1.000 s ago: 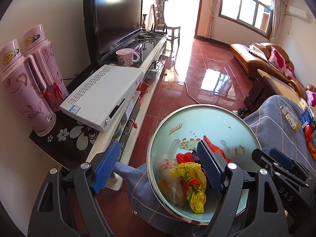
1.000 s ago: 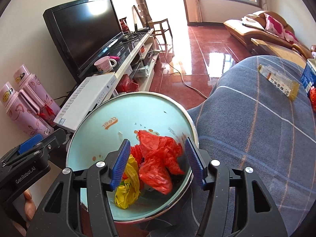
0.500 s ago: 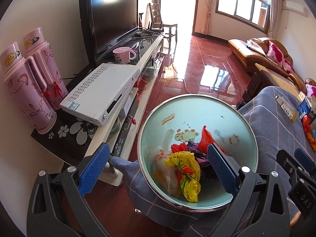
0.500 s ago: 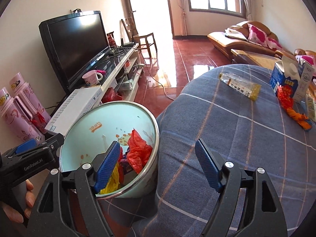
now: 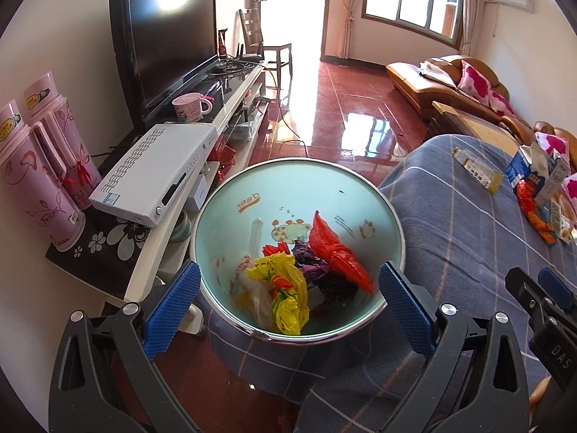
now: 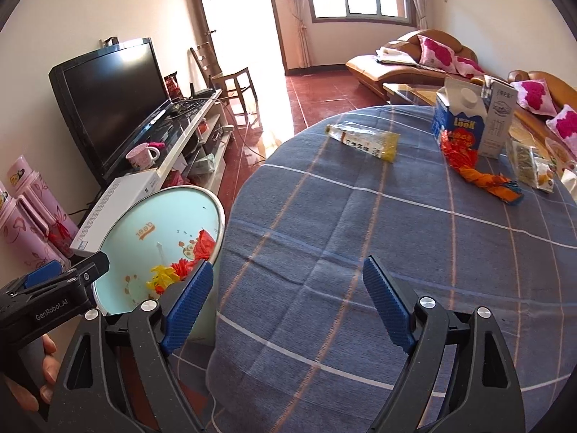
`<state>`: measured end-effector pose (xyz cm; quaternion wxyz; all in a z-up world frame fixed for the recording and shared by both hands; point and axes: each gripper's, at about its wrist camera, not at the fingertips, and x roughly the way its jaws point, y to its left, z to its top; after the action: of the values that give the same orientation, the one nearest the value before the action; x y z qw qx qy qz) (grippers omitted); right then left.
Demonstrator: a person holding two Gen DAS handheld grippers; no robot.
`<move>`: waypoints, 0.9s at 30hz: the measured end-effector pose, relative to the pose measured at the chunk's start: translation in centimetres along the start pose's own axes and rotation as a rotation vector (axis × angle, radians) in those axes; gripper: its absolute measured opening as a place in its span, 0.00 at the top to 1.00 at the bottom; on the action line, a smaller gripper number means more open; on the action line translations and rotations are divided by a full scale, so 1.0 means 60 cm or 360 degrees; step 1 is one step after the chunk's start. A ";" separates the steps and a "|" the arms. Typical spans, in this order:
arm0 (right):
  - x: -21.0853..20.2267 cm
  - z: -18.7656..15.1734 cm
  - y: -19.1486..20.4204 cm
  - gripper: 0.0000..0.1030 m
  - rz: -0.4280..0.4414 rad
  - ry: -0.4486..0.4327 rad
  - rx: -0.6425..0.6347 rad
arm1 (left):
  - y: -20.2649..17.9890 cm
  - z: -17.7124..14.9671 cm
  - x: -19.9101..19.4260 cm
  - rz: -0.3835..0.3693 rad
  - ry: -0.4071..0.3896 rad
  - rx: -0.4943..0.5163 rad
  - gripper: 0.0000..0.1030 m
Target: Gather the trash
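Pale blue trash bin (image 5: 252, 195) with metal rim and cartoon print beside the tablecloth (image 6: 396, 234), holding crumpled red bag (image 5: 339, 256), yellow bag (image 5: 288, 288), purple scraps, left gripper (image 5: 288, 310) spread wide before it, right gripper (image 6: 286, 306) spread above cloth, both empty.

Left tool (image 5: 288, 303) and right tool (image 6: 288, 301) gape wide, empty.

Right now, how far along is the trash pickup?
Partly done. The bin beside the table already holds a red bag, a yellow bag and other scraps. Nothing is in hand: the left gripper and the right gripper are both open. Left on the tablecloth: a yellow wrapper, a milk carton, an orange wrapper and small packets.
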<state>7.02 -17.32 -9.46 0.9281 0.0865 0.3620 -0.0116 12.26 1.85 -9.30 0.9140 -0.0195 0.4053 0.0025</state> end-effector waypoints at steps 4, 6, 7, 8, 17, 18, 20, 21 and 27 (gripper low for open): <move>-0.028 -0.005 -0.032 0.18 -0.0030 -0.0037 0.0043 | -0.031 -0.009 -0.015 -0.0038 -0.0010 0.0055 0.06; -0.040 -0.009 -0.047 0.18 -0.0045 -0.0052 0.0064 | -0.049 -0.015 -0.021 -0.0063 -0.0012 0.0087 0.06; -0.046 -0.011 -0.054 0.18 -0.0056 -0.0056 0.0071 | -0.056 -0.018 -0.024 -0.0073 -0.0013 0.0103 0.06; -0.050 -0.014 -0.059 0.18 -0.0068 -0.0058 0.0077 | -0.066 -0.021 -0.027 -0.0081 -0.0013 0.0118 0.06; -0.080 -0.037 -0.124 0.18 -0.0149 -0.0074 0.0167 | -0.126 -0.041 -0.038 -0.0147 0.0001 0.0222 0.06; -0.081 -0.038 -0.130 0.18 -0.0158 -0.0076 0.0179 | -0.132 -0.044 -0.039 -0.0156 0.0004 0.0235 0.06; -0.085 -0.042 -0.143 0.18 -0.0176 -0.0079 0.0205 | -0.144 -0.051 -0.037 -0.0170 0.0014 0.0266 0.06; -0.086 -0.044 -0.151 0.18 -0.0186 -0.0076 0.0217 | -0.150 -0.054 -0.035 -0.0177 0.0021 0.0280 0.06; -0.087 -0.060 -0.196 0.18 -0.0264 -0.0057 0.0280 | -0.180 -0.070 -0.026 -0.0217 0.0039 0.0350 0.06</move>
<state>-0.24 -28.48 -10.32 0.9191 0.1373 0.3488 -0.1216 8.32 -9.07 -10.61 0.9036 0.0533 0.4120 -0.1045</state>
